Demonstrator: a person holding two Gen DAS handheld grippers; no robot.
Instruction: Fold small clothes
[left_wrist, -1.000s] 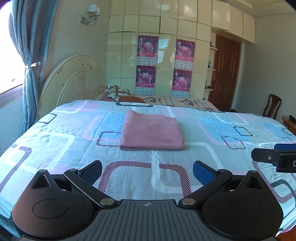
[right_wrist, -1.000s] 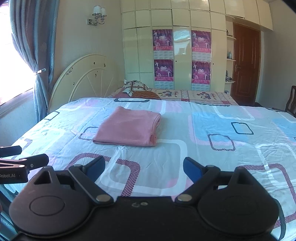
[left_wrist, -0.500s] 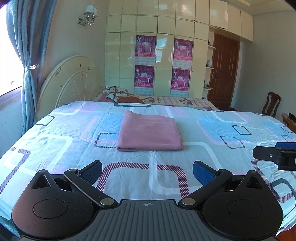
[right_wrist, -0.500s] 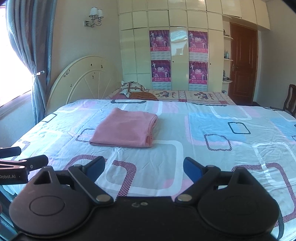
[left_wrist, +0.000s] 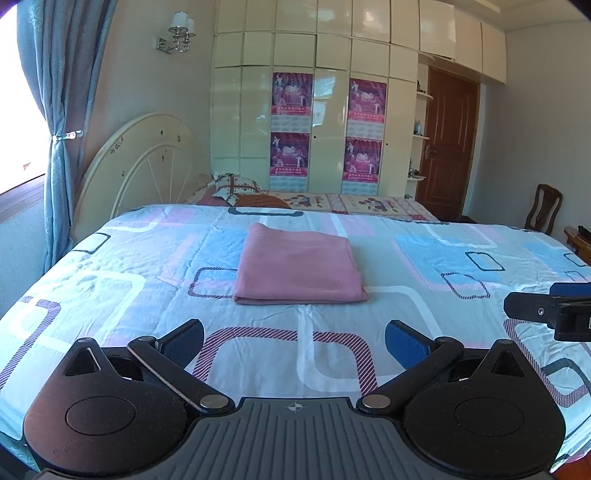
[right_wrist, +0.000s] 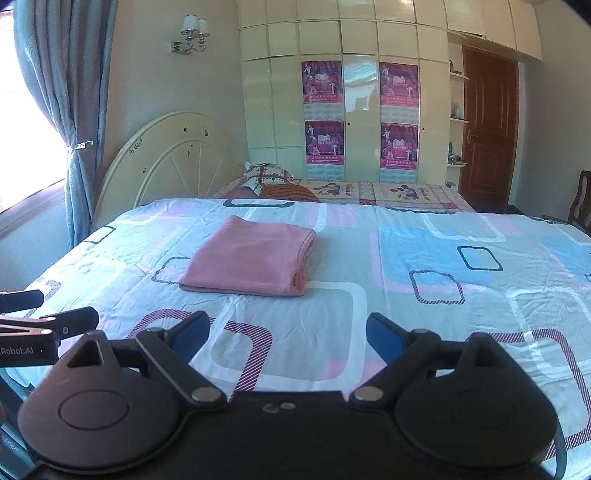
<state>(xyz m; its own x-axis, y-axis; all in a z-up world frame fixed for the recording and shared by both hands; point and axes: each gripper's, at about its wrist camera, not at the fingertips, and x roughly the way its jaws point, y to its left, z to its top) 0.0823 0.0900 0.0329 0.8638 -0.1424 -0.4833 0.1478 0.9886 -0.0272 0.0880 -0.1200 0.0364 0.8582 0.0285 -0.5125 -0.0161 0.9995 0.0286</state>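
Your left gripper (left_wrist: 294, 341) and right gripper (right_wrist: 288, 334) both have their jaws spread wide with nothing between them, hovering over bare bedsheet (left_wrist: 424, 310) on the near side of the cloth. The pink cloth (left_wrist: 297, 267) lies beyond both, well apart from the fingers, already a flat, squared, layered packet nearer the headboard (left_wrist: 144, 162) end than your own. To my eye the folding is done or nearly so; at most a last halving or tidying remains.

The folded cloth (left_wrist: 299, 267) lies on the bed (left_wrist: 424, 266) (pillows (left_wrist: 232, 184) behind it).
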